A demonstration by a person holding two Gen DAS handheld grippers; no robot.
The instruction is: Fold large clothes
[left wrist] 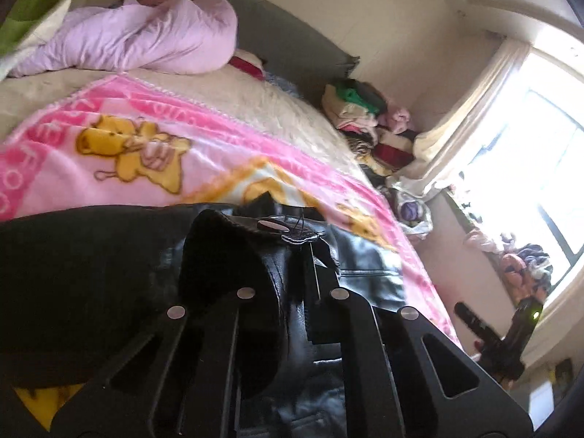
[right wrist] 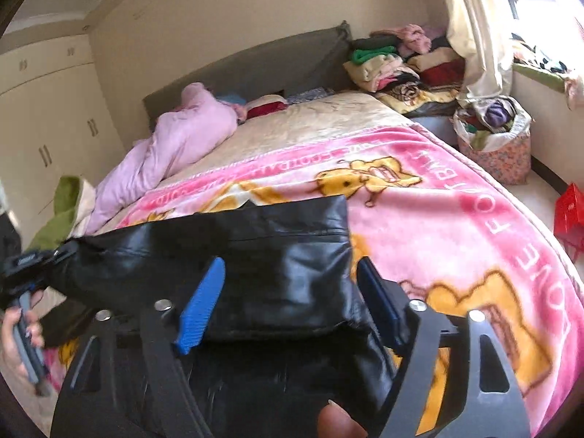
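Your black leather jacket (right wrist: 255,255) fills the near view of both cameras, lying folded on the pink cartoon-bear blanket (right wrist: 456,226) that covers the foot of the bed (right wrist: 310,116). Beyond that blanket the cream mattress runs up to a grey headboard (right wrist: 255,62), with a crumpled lilac quilt (right wrist: 175,142) along its left side. Stacked folded clothes (right wrist: 401,62) sit beside the headboard near the window, and a floral basket (right wrist: 496,149) of fabric stands on the floor just below them.

Your left gripper (left wrist: 292,255) has its jaws drawn close together, pinching a raised fold of the jacket near a button tab (left wrist: 272,225); the leather bulges up between the fingers. Your right gripper (right wrist: 292,303) is spread wide, its blue pads (right wrist: 200,310) straddling the jacket's near edge without clamping it. In the right wrist view, your left hand (right wrist: 18,343) shows at the frame's left edge, wrapped around the other gripper's handle.
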